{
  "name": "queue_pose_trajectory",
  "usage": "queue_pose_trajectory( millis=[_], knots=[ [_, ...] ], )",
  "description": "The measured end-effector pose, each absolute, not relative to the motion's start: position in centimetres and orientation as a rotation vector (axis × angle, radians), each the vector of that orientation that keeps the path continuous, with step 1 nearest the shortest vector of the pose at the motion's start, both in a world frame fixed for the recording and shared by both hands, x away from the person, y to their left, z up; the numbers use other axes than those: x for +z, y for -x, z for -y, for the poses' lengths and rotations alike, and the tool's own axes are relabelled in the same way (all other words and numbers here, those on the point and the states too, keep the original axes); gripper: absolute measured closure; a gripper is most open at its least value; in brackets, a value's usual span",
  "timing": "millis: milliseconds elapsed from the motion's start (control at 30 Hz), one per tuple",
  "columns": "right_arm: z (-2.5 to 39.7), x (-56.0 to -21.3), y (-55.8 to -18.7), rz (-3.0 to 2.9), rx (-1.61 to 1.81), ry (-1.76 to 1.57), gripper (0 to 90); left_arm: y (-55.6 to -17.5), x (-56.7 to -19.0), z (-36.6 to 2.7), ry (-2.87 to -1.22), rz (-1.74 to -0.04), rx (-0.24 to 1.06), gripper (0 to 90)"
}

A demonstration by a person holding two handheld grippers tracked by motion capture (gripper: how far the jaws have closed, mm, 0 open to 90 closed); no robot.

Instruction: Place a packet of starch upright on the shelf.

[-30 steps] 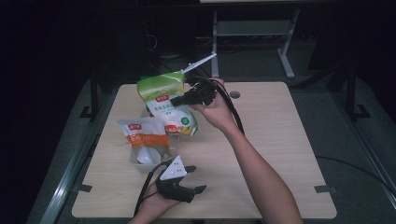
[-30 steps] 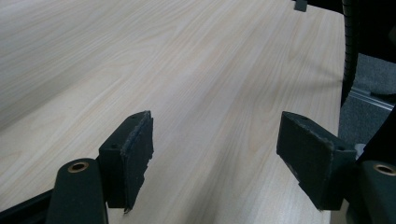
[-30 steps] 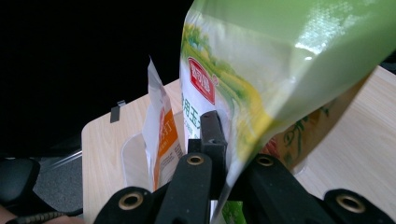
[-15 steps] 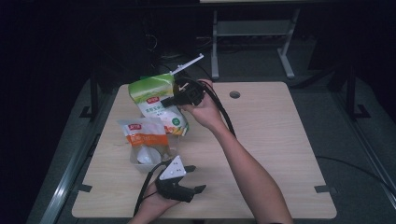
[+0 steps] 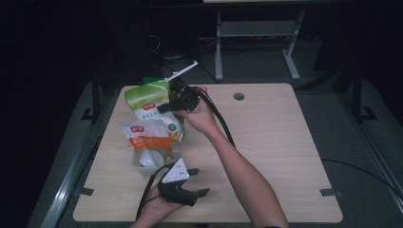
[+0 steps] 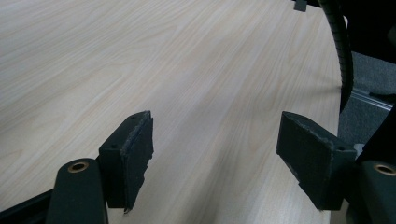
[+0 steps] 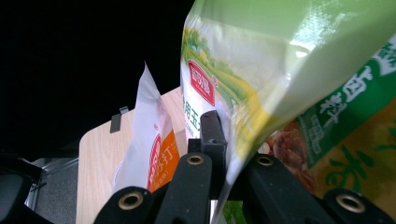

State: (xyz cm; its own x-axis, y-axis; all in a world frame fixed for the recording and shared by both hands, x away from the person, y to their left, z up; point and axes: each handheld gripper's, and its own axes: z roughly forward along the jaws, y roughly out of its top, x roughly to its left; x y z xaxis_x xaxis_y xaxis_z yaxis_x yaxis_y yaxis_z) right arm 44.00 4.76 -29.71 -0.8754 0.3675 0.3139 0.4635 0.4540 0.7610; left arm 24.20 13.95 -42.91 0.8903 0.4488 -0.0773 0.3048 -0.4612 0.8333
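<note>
Green bag [image 5: 151, 102] stands at the table's [image 5: 275, 142] far-left edge, its side edge clamped tight in my right gripper [image 5: 167, 105]. Just nearer lies the orange bag [image 5: 148, 142]. My left gripper [image 5: 199, 183] rests wide open, holding nothing, over bare wood at the table's near edge.

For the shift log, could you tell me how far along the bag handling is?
Done: the right gripper has clamped the green bag by its edge. In hand: it holds that bag at the table's far left. Left: the orange bag lies ungripped, and the left gripper rests open.

Glossy plastic green bag [image 7: 299, 88] — matt, pale wood-grain table [image 6: 140, 56].
</note>
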Motion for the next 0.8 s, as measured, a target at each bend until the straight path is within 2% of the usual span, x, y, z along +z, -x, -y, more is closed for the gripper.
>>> queue_pose_trajectory(
  millis=[800],
  knots=[
    [-6.9,-34.8,-43.8,2.555,-1.437,0.737,89.9,-24.3,-43.1,-13.9,-2.098,-0.531,0.188,26.9]
  ],
)
